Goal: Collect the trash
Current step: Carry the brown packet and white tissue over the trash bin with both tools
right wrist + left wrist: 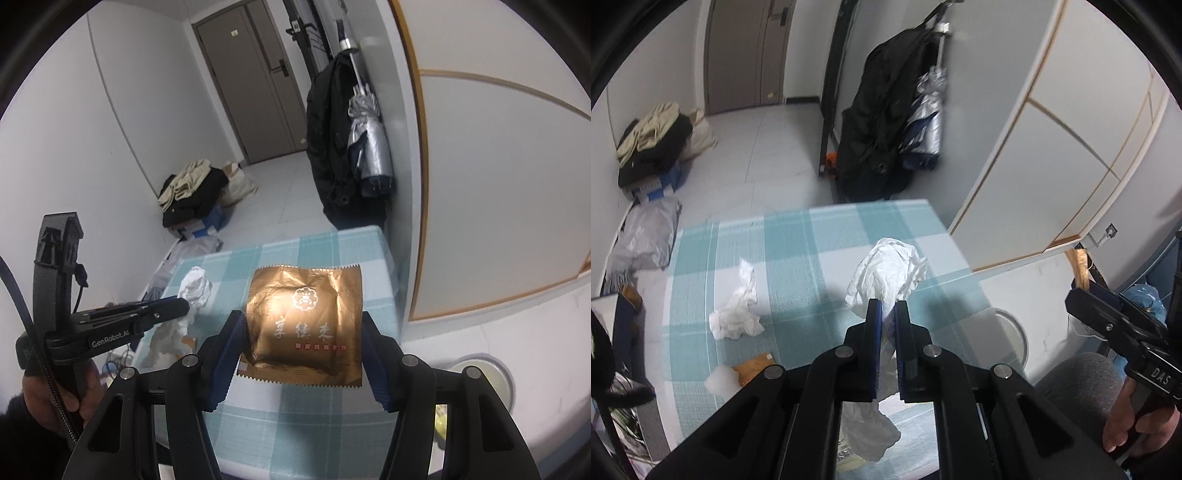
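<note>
Pinching a crumpled white tissue [886,266], the left gripper [888,314] had its blue pads pressed nearly together on the paper; wad stuck up past the tips, tail of it hung down behind the jaws. Held above the table w/ teal-and-white checked cloth [798,236]. In the right wrist view the same gripper [181,306] came in from the left, tissue [195,284] bunched at its tip.

Right gripper [301,332] was spread wide, a gold foil snack wrapper [306,325] sitting between its fingers, zigzag-cut edges top & bottom, white logo + Chinese characters on the face. Left pad [229,354] touched the wrapper's left edge; right side looked just apart, can't tell for sure. Whether the wrapper lay on the cloth or was lifted off it: can't tell.

Other trash on the cloth, left wrist view: second crumpled tissue [737,314] left of the held one, well apart; small white wad [720,380] at near-left edge, touching a brown paper scrap [753,365].

Surroundings: black coat [875,122] hanging by the wall w/ folded silver umbrella [929,118] beside it, white wardrobe [1052,147] on the right, pile of clothes [653,144] on the floor far left, grey door [255,92] at back, round metal bowl [487,373] right of the table
</note>
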